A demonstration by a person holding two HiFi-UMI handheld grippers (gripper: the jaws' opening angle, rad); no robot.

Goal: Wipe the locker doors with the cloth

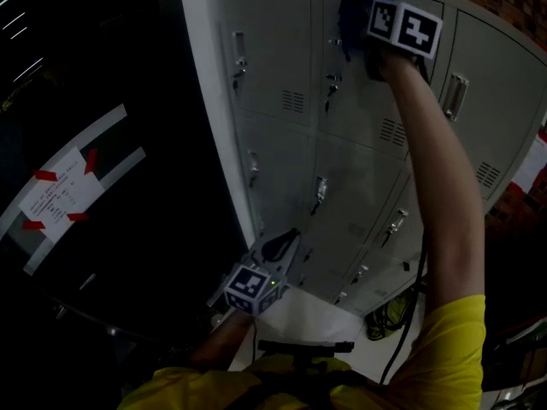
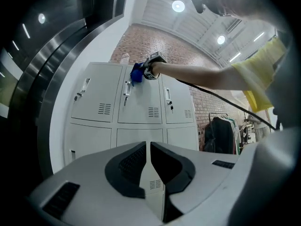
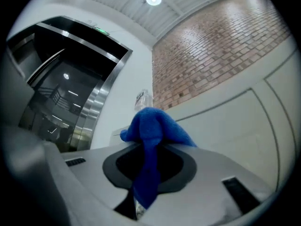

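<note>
At the top of the middle column of the grey lockers point(image 1: 282, 58), the right tool point(image 1: 359, 37) is clenched on the blue cloth point(image 1: 353, 5) and presses it against the upper door. The right arm is bare below a yellow sleeve point(image 1: 461, 340) and stretched fully up and forward. The left arm is tucked low and close to the body. Its left tool point(image 1: 282, 248) points at the lower doors, with its jaws drawn together on nothing.

A sheet of paper point(image 1: 58, 193) is fixed to the dark wall at the left with red tape. Its lines of writing are too small to read. The tools' cubes carry only black-and-white square markers.

The right gripper view shows the cloth bunched above the jaws with a tail hanging down between them, and a red brick wall point(image 3: 221, 46) above the lockers. The left gripper view alone shows a rack of dark clothes point(image 2: 221, 133) to the right of the lockers, and round ceiling lights point(image 2: 178, 5). The head view alone shows the door handles and vent slots of the lower rows.
</note>
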